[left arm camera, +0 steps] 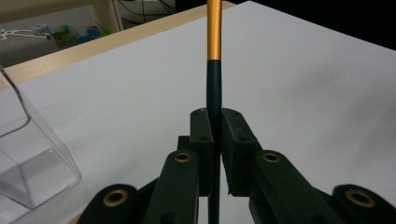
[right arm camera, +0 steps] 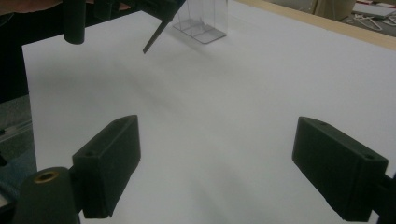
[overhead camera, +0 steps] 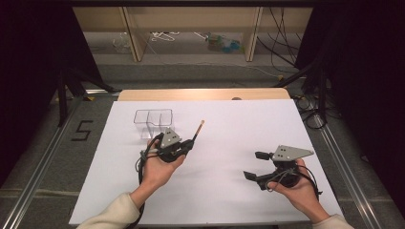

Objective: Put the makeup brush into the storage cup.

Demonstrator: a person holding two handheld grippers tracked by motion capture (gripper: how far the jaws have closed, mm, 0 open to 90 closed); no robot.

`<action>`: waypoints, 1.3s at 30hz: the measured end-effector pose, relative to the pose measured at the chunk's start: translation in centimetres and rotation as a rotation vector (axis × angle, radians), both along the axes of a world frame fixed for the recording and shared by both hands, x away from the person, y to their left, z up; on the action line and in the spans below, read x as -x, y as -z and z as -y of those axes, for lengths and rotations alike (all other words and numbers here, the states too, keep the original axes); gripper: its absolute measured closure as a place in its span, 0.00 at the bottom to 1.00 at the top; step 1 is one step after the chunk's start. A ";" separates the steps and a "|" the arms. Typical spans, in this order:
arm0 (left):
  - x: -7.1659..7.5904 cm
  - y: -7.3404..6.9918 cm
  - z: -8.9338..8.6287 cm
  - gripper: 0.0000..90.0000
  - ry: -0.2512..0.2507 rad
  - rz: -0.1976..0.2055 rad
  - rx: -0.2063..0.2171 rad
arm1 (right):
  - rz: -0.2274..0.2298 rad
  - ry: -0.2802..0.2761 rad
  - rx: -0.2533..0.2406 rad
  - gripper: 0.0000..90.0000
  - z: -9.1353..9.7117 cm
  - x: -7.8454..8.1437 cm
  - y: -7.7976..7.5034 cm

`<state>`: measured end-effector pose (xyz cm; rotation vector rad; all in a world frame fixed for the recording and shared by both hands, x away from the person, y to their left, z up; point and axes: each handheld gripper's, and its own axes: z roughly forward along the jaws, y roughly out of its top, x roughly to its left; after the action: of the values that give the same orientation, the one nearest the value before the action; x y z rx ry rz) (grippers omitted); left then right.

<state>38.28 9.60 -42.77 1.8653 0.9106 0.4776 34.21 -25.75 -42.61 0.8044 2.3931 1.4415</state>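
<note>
Jaws of the left gripper [left arm camera: 214, 140] clamp a black-and-gold pen [left arm camera: 214, 70] just beside the clear organizer [overhead camera: 153, 120]; the right gripper [right arm camera: 217, 172] hovers over the white surface [overhead camera: 224, 191], jaws wide apart.

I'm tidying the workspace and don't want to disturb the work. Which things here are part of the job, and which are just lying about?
In use:
- slim black and gold stick, clamped in the left claw
- clear divided box beside it
- right claw, open and holding nothing

Lying about:
- hangers and colourful clutter on the floor beyond the table
</note>
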 end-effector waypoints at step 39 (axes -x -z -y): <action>-0.5 -0.7 -1.7 0.93 -0.107 0.089 0.069 | -0.001 -0.005 -0.001 0.18 0.0 0.0 0.0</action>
<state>38.73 11.33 -42.07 1.7257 0.9583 0.5821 34.23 -25.74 -42.63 0.8009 2.3968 1.4444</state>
